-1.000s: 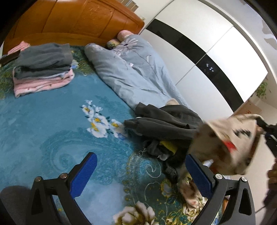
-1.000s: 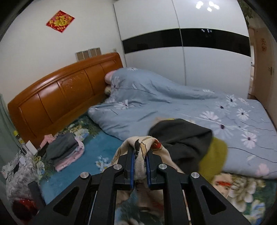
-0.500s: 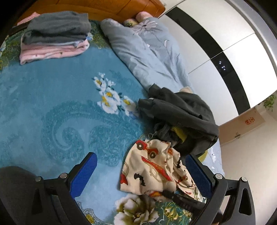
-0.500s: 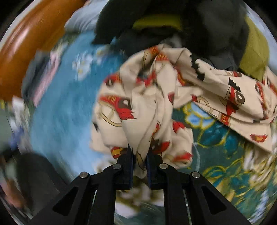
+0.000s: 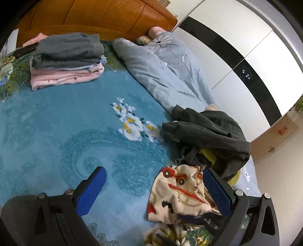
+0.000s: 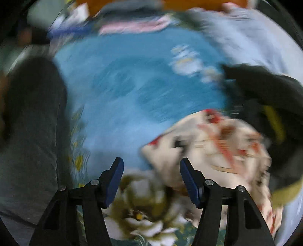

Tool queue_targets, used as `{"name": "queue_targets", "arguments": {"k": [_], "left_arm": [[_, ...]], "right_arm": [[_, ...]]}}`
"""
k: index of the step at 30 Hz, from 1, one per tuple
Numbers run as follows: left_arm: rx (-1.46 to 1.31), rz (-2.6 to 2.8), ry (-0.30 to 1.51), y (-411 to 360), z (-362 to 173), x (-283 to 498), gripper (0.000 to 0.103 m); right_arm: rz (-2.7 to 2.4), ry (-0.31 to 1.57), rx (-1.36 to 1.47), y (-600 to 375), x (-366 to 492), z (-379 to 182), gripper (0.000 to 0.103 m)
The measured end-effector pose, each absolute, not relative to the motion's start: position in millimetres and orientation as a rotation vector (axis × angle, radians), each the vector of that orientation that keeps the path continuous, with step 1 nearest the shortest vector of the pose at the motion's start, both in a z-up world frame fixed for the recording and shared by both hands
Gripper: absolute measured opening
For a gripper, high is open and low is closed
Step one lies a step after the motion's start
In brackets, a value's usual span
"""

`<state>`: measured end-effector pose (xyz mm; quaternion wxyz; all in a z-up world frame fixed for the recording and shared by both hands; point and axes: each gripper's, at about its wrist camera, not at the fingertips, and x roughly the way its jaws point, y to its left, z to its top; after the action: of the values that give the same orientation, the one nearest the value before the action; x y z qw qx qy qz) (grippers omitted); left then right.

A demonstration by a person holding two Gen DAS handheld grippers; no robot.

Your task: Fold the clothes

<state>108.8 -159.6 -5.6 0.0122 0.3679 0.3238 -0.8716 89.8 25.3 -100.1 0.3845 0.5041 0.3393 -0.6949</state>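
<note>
The cream car-print garment point(image 5: 178, 196) is lying crumpled on the blue floral bedspread point(image 5: 56, 132) beside the dark unfolded clothes pile point(image 5: 206, 136), while the left gripper point(image 5: 155, 189) and right gripper point(image 6: 151, 177) are hovering wide apart and empty, likely seeking fresh edges to spread it.

A home bedroom: a wooden headboard point(image 5: 98, 17), a rumpled duvet point(image 5: 166, 70), a glossy wardrobe point(image 5: 236, 43).

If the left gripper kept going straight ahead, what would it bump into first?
Probably the blue floral blanket. The open left gripper points down at bare blanket between its fingers. The car-print garment lies just inside the right finger, so it might brush that too; depth is unclear.
</note>
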Motion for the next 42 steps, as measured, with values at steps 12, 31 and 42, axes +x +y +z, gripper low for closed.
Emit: {"name": "queue_targets", "arguments": {"k": [12, 31, 42], "left_arm": [[1.156, -2.670, 1.184, -172.6, -22.6, 108.1, 0.103], [1.220, -2.485, 1.209, -222.3, -39.8, 91.9, 0.103], [1.245, -2.365, 1.398, -228.0, -75.2, 70.2, 0.103]], "right_arm": [[-1.890, 0.175, 1.454, 58.4, 13.0, -74.6, 0.003], [-1.876, -0.374, 1.435, -64.3, -148.2, -12.0, 0.006], [-1.717, 0.315, 1.410, -62.0, -49.8, -87.5, 0.032]]}}
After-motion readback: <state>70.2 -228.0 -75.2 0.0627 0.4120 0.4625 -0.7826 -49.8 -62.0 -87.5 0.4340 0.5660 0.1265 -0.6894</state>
